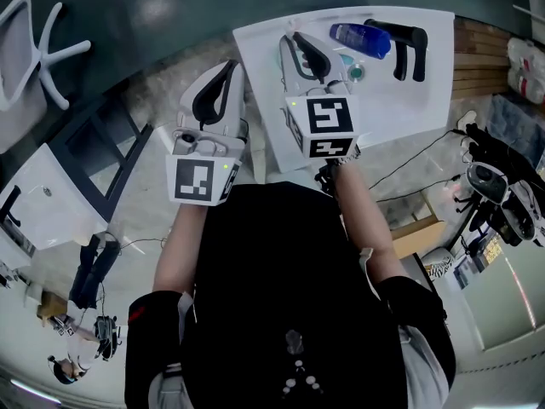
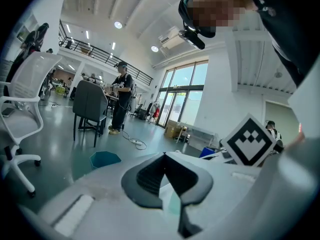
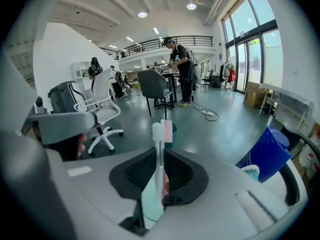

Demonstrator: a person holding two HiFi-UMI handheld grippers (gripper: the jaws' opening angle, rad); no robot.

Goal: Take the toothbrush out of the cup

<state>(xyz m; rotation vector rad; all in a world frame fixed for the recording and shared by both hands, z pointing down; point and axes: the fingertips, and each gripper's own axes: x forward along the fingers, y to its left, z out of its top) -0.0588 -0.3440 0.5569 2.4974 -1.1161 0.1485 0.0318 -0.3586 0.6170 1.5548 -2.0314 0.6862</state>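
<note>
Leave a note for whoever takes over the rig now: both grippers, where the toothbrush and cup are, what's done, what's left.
Left gripper: shut, empty, left of the white table.
Right gripper: shut on the toothbrush, upright between its fingers.
Small teal-rimmed cup and blue container sit to its right, apart from it.
Done: brush gripped, outside the cup.
Left: likely just set it down.

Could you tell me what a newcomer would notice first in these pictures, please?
First, the pink-bristled toothbrush, upright between the jaws of the right gripper, at the centre of the right gripper view. In the head view, the left gripper is held beside it, and a blue bottle sits at the white table's far side.
</note>
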